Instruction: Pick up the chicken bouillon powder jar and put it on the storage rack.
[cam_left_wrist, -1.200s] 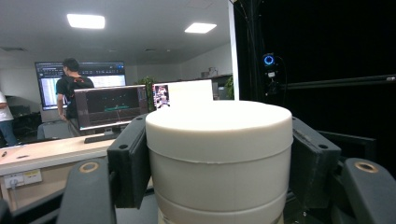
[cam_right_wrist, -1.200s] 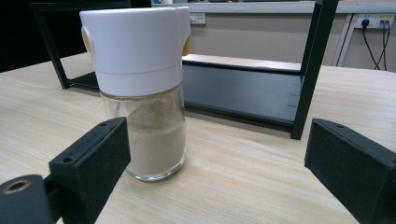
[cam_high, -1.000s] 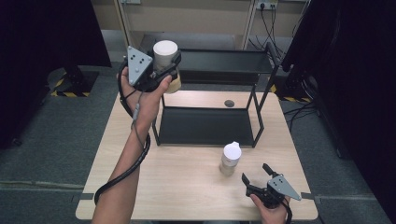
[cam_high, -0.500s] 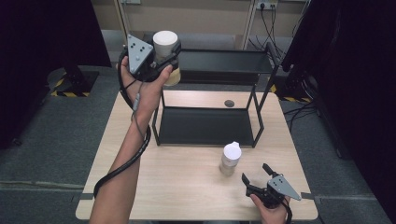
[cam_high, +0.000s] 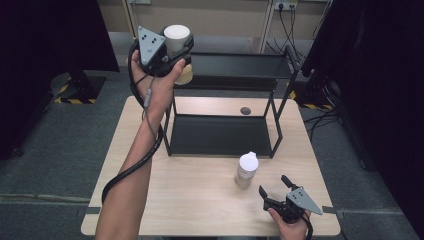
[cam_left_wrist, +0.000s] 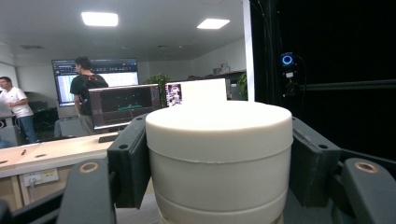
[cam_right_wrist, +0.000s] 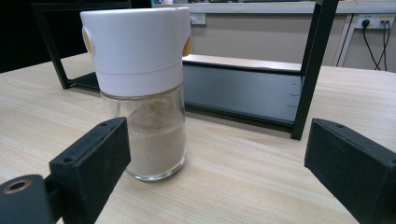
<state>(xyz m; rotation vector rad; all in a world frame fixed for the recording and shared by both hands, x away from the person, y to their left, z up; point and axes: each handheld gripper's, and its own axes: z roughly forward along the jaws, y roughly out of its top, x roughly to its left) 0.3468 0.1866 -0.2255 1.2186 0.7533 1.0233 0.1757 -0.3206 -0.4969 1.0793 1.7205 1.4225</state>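
My left gripper (cam_high: 176, 46) is raised high at the left end of the black two-level rack (cam_high: 280, 75), shut on a white-lidded jar (cam_high: 177, 37). In the left gripper view both black jaws press the jar's (cam_left_wrist: 218, 158) sides. A glass shaker with a white cap and pale powder (cam_high: 246, 170) stands on the table in front of the rack. My right gripper (cam_high: 274, 188) rests low near the table's front right, open, just right of the shaker (cam_right_wrist: 142, 93); nothing sits between its jaws.
The rack's lower shelf (cam_high: 220, 135) and top shelf (cam_high: 240, 65) are bare. A dark round spot (cam_high: 245, 110) marks the wooden table (cam_high: 200, 200) behind the rack. Dark curtains stand at both sides. Two people stand by screens far off in the left gripper view.
The left gripper has lifted the jar higher and slightly toward the rack's top left corner. The right gripper and the shaker have stayed put.
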